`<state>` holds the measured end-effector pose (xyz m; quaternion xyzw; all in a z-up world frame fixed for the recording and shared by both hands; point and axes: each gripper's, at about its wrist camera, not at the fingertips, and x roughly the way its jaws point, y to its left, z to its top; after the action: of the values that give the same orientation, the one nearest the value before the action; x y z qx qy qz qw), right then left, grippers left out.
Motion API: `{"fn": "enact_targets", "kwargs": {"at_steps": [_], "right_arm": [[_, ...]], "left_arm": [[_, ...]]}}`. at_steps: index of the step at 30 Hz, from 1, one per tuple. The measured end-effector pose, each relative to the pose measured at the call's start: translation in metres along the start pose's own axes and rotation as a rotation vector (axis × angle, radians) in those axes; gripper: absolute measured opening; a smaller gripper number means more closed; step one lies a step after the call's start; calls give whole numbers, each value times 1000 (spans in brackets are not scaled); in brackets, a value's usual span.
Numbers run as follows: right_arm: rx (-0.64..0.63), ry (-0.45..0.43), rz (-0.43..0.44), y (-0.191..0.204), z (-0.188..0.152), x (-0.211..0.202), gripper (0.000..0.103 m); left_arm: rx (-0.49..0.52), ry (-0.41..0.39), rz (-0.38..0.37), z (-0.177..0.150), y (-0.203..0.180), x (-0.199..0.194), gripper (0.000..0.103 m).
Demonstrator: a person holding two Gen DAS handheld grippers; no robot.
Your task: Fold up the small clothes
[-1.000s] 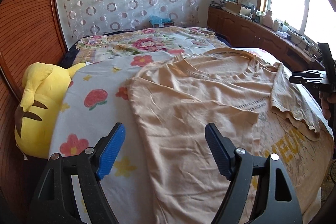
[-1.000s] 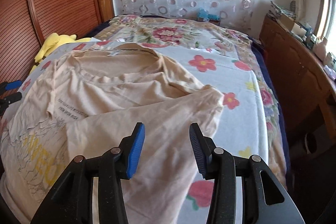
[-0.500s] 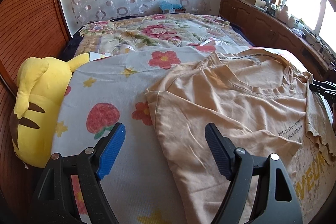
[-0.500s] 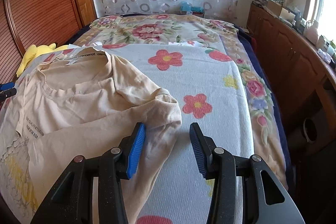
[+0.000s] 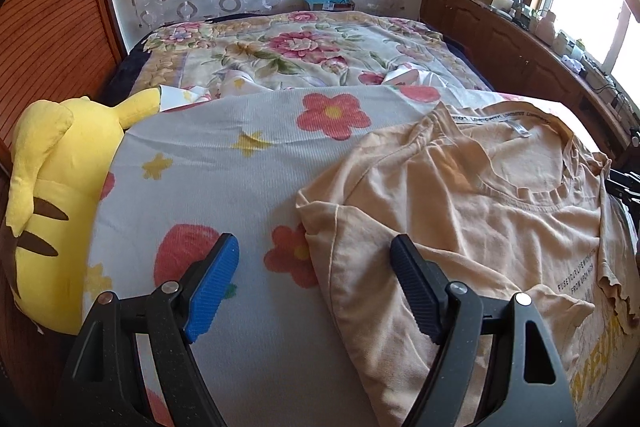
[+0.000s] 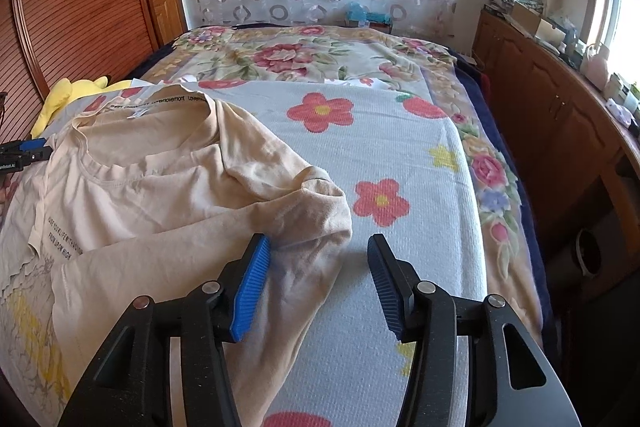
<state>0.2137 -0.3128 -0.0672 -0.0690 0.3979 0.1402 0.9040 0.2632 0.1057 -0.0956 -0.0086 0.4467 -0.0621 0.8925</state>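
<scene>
— Tools first: how do they stand?

— Left tool (image 5: 314, 287) is spread wide, holding nothing, its blue pads (image 5: 212, 291) low over the bed (image 5: 208, 163). The shirt's (image 5: 460, 219) sleeve edge lies between its fingers.

— And the right?

— Right tool (image 6: 318, 287) is spread too, empty. The shirt's (image 6: 160, 195) other sleeve bunches just ahead, touching the left pad (image 6: 250, 287).

— Where is the shirt?

— Flat on the bed's flowered blanket (image 6: 400, 167), collar away from both tools, one side folded over the printed front. It lies between the two tools.

— Anything beside the shirt?

— Yellow plush (image 5: 48, 195), well apart, at the blanket's edge by the wooden panel (image 5: 52, 27). A cabinet (image 6: 560, 115) runs along the bed's far side from the plush.
</scene>
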Motion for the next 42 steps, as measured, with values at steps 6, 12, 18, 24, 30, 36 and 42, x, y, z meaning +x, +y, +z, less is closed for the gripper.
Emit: {"fn": "enact_targets", "kwargs": {"at_steps": [6,12,18,24,30,36,42], "right_arm": [[-1,2,6,-2,5,3,53],[-29,15,35,0,17,12,41],[-46,11,72,2,25,18,8],[-16,-74,-14,-9,28,5,6],[-13,-70,-20,-12,31,8,6],[-14,-102,5,-3,37,0,6],[-29,-183,47,10,28,-42,6]], "left_arm": [[-4,-8,-44,1,2,-3,52],[-22,-10,-56,1,6,-4,45],[-12,-5,-42,3,1,-2,23],[22,-42,51,11,3,-10,7],[14,-91,87,22,12,-15,7],[20,-177,45,26,-1,-48,7],[39,-248,-6,8,-16,-95,6]]}}
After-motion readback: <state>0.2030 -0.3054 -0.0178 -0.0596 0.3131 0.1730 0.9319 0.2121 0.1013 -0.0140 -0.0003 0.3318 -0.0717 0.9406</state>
